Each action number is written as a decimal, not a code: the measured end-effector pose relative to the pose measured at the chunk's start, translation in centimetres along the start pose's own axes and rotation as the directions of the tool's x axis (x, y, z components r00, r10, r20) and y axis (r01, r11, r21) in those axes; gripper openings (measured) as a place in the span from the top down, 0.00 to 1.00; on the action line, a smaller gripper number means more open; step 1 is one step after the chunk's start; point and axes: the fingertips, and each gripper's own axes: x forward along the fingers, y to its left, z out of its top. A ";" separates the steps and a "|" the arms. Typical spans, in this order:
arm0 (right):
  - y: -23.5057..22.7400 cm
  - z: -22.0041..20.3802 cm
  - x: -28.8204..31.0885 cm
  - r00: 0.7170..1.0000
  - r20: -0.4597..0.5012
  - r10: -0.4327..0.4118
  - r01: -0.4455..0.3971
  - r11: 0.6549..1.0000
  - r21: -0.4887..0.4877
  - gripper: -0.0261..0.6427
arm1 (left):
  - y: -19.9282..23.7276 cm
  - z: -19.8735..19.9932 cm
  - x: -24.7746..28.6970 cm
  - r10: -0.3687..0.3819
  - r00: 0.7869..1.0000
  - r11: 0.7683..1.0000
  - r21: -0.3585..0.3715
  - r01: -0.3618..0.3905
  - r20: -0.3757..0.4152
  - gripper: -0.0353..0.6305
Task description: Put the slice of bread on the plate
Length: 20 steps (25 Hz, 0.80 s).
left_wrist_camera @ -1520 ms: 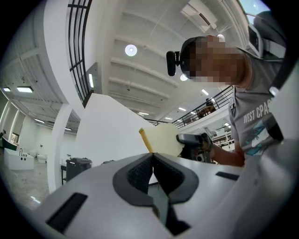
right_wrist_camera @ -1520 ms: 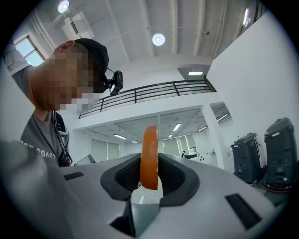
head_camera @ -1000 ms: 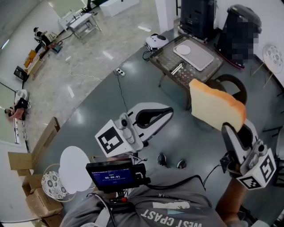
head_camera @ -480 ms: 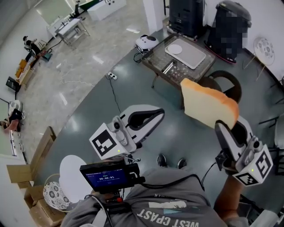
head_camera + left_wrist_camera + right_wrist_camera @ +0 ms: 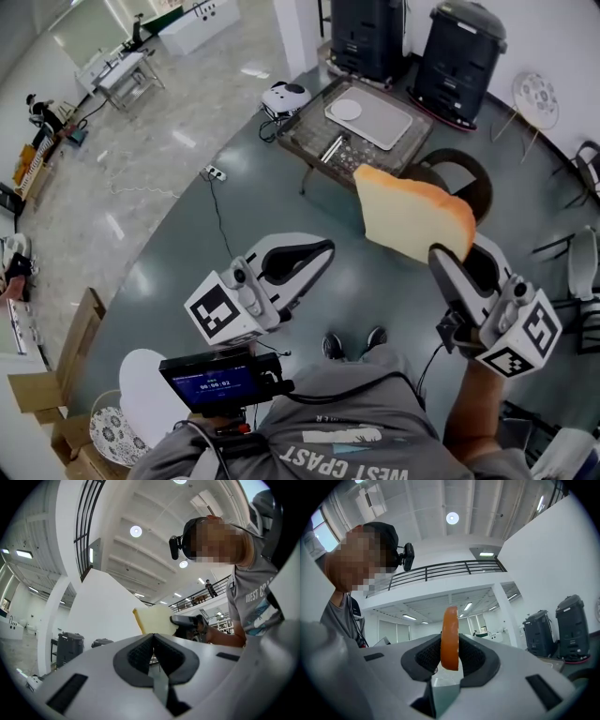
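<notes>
Right gripper view shows the right gripper point(image 5: 450, 654) clamped on the bread point(image 5: 450, 637), which sits edge-on and upright between the pads, most of it standing above the jaws. Off to the side, the left gripper point(image 5: 153, 651) has its jaws together with nothing in them. The plate point(image 5: 346, 109) lies well ahead of the jaws on a table point(image 5: 309, 138). The carry likely needs a light, steady squeeze. The bread should be tipped flat over the plate and lowered close before release.

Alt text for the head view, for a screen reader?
The right tongs hold a bread slice by one edge, out in front of the person. The left tongs are shut and empty. Ahead stands a low table with a grey tray and a small white plate on it.
</notes>
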 end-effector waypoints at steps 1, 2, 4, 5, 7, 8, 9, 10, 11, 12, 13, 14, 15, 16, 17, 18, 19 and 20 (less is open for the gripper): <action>-0.3 0.3 0.0 1.000 0.000 -0.003 0.003 1.000 -0.003 0.83 | 0.1 0.1 0.1 -0.001 1.000 1.000 0.002 0.001 -0.002 0.94; -0.6 0.6 -0.1 1.000 -0.002 -0.005 0.005 1.000 -0.007 0.83 | 0.1 0.2 0.3 -0.002 1.000 1.000 0.006 0.002 -0.006 0.93; -1.7 0.9 -0.3 1.000 -0.008 -0.009 0.009 1.000 -0.009 0.83 | 0.6 0.1 0.8 0.003 1.000 1.000 0.014 -0.003 -0.023 0.93; -2.5 1.0 -0.3 1.000 -0.010 -0.010 0.010 1.000 -0.008 0.83 | 1.0 -0.1 1.1 0.010 0.999 1.000 0.016 -0.009 -0.032 0.93; -4.0 0.8 -0.2 1.000 -0.007 -0.006 0.006 1.000 -0.007 0.83 | 2.1 -0.7 1.7 0.026 0.999 1.000 0.018 -0.025 -0.039 0.93; -4.6 0.6 0.1 1.000 -0.005 0.000 0.000 1.000 -0.005 0.83 | 2.6 -1.0 1.8 0.035 0.999 0.999 0.020 -0.034 -0.040 0.93; -5.1 0.2 0.4 1.000 -0.003 0.009 -0.009 1.000 -0.002 0.83 | 3.1 -1.2 1.8 0.045 0.998 0.999 0.021 -0.044 -0.042 0.93; -5.5 -0.1 0.9 1.000 -0.002 0.019 -0.019 1.000 0.002 0.83 | 3.5 -1.4 1.7 0.055 0.997 0.998 0.022 -0.054 -0.044 0.93; -6.0 -0.4 1.3 1.000 -0.003 0.030 -0.030 1.000 0.005 0.83 | 3.9 -1.6 1.8 0.065 0.997 0.998 0.025 -0.064 -0.048 0.93; -6.7 -0.5 1.6 0.999 -0.004 0.040 -0.040 0.999 0.006 0.83 | 4.3 -1.8 2.1 0.074 0.996 0.997 0.030 -0.073 -0.052 0.93; -7.6 -0.4 1.8 0.999 -0.004 0.050 -0.050 0.999 0.007 0.83 | 4.8 -2.0 2.7 0.082 0.995 0.996 0.037 -0.080 -0.055 0.94; -8.6 -0.2 1.9 0.998 -0.003 0.059 -0.059 0.998 0.008 0.83 | 5.3 -2.1 3.4 0.090 0.994 0.995 0.044 -0.087 -0.058 0.93; -9.7 0.1 2.1 0.998 -0.003 0.065 -0.065 0.998 0.012 0.83 | 5.9 -2.2 4.3 0.096 0.993 0.995 0.048 -0.093 -0.062 0.93; -10.8 0.4 2.4 0.998 -0.002 0.068 -0.068 0.998 0.020 0.83 | 6.6 -2.2 5.1 0.099 0.993 0.994 0.049 -0.096 -0.068 0.94; -11.9 0.8 2.7 0.998 -0.002 0.069 -0.069 0.997 0.030 0.83 | 7.4 -2.1 6.0 0.101 0.992 0.994 0.050 -0.097 -0.075 0.94; -12.9 1.2 3.0 0.998 -0.002 0.070 -0.070 0.997 0.037 0.83 | 8.1 -2.0 6.7 0.102 0.992 0.994 0.053 -0.098 -0.081 0.93; -13.9 1.6 3.2 0.997 -0.004 0.073 -0.072 0.997 0.040 0.83 | 8.7 -2.1 7.5 0.102 0.991 0.993 0.059 -0.097 -0.084 0.93; -14.9 2.1 3.4 0.997 -0.007 0.076 -0.076 0.996 0.038 0.83 | 9.4 -2.1 8.4 0.103 0.991 0.993 0.065 -0.098 -0.082 0.93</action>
